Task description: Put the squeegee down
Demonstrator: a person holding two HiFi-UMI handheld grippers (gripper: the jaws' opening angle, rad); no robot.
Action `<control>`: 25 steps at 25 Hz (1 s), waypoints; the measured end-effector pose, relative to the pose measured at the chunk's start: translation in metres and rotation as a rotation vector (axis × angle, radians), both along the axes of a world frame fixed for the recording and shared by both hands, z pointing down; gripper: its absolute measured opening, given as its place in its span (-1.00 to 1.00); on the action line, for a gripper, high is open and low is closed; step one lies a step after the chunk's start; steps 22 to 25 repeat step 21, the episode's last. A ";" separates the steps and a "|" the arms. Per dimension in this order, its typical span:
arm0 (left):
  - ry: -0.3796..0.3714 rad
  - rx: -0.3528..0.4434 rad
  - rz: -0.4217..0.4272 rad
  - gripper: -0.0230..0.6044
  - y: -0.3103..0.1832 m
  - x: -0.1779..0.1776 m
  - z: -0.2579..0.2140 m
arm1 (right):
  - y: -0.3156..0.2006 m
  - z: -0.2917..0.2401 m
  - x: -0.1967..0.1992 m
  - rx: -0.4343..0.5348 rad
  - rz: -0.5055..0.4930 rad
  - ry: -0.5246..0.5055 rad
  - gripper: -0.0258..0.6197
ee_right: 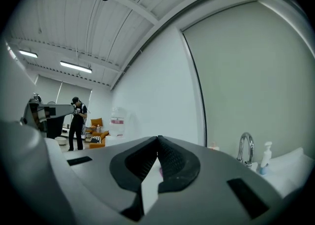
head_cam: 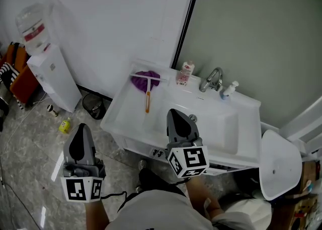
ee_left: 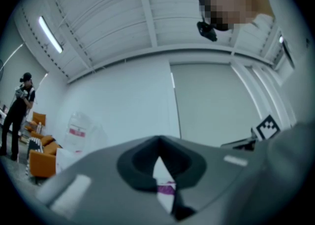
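Note:
The squeegee [head_cam: 147, 101], with an orange handle, lies on the left part of the white sink counter [head_cam: 121, 116]; its head rests on a purple cloth [head_cam: 147, 79]. Neither gripper touches it. My right gripper [head_cam: 174, 113] hovers in front of the basin, jaws together and empty, and its own view shows the tips [ee_right: 158, 141] meeting. My left gripper [head_cam: 81, 132] hangs over the floor left of the sink, shut with nothing held. Through the gap under its tips [ee_left: 158, 141] a bit of the purple cloth [ee_left: 166, 188] shows.
A faucet [head_cam: 212, 79], a pink-labelled bottle [head_cam: 185, 73] and a soap pump [head_cam: 229, 89] stand along the back of the sink. A water dispenser [head_cam: 48, 68], a black bin [head_cam: 93, 105] and a yellow bottle [head_cam: 64, 125] stand at left. A person [ee_right: 76, 120] stands far off.

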State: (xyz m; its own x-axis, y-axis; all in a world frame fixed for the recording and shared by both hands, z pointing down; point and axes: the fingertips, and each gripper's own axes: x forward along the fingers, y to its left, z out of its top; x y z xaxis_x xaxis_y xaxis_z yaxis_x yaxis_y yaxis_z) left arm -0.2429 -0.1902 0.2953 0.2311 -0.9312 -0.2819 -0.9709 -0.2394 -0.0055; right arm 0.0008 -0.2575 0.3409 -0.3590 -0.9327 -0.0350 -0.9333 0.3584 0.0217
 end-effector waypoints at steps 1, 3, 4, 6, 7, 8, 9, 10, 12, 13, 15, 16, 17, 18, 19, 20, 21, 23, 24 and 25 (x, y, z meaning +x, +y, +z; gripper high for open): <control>0.000 0.000 0.001 -0.90 0.002 0.000 0.000 | 0.004 -0.001 -0.001 0.004 -0.002 0.004 -0.92; 0.001 0.001 0.005 -0.90 0.008 0.001 0.000 | 0.011 -0.003 -0.002 0.009 -0.011 0.002 -0.92; 0.001 0.001 0.007 -0.90 0.010 0.002 0.000 | 0.014 -0.003 -0.003 0.008 -0.015 -0.005 -0.92; 0.001 0.002 0.010 -0.90 0.015 0.003 0.001 | 0.019 -0.004 -0.003 0.008 -0.021 -0.017 -0.92; 0.001 0.002 0.010 -0.90 0.017 0.003 0.001 | 0.022 -0.005 -0.003 0.009 -0.022 -0.020 -0.92; 0.002 0.001 0.010 -0.90 0.020 0.003 0.001 | 0.024 -0.006 -0.003 0.011 -0.022 -0.020 -0.92; 0.003 0.000 0.010 -0.90 0.022 0.003 0.002 | 0.027 -0.007 -0.003 0.015 -0.020 -0.019 -0.92; 0.003 0.000 0.011 -0.90 0.024 0.003 0.002 | 0.029 -0.009 -0.003 0.018 -0.018 -0.019 -0.92; 0.003 0.002 0.012 -0.90 0.027 0.003 0.001 | 0.032 -0.012 -0.003 0.028 -0.011 -0.020 -0.92; 0.003 0.003 0.013 -0.90 0.029 0.002 0.000 | 0.034 -0.014 -0.004 0.031 -0.009 -0.022 -0.92; 0.004 0.004 0.014 -0.90 0.033 0.001 -0.001 | 0.038 -0.015 -0.005 0.034 -0.008 -0.026 -0.92; 0.005 0.005 0.013 -0.90 0.035 -0.001 -0.001 | 0.040 -0.016 -0.006 0.036 -0.008 -0.027 -0.92; 0.007 0.005 0.012 -0.90 0.036 -0.002 -0.001 | 0.042 -0.017 -0.006 0.037 -0.009 -0.029 -0.92; 0.008 0.006 0.012 -0.90 0.038 -0.003 -0.001 | 0.044 -0.017 -0.007 0.037 -0.010 -0.031 -0.92; 0.010 0.006 0.011 -0.90 0.039 -0.004 -0.001 | 0.046 -0.018 -0.008 0.037 -0.012 -0.034 -0.92; 0.012 0.008 0.011 -0.90 0.039 -0.005 -0.001 | 0.047 -0.019 -0.009 0.037 -0.013 -0.038 -0.92; 0.014 0.009 0.012 -0.90 0.040 -0.006 -0.001 | 0.049 -0.020 -0.010 0.037 -0.015 -0.041 -0.92; 0.014 0.009 0.012 -0.90 0.040 -0.006 -0.001 | 0.049 -0.020 -0.010 0.037 -0.015 -0.041 -0.92; 0.014 0.009 0.012 -0.90 0.040 -0.006 -0.001 | 0.049 -0.020 -0.010 0.037 -0.015 -0.041 -0.92; 0.014 0.009 0.012 -0.90 0.040 -0.006 -0.001 | 0.049 -0.020 -0.010 0.037 -0.015 -0.041 -0.92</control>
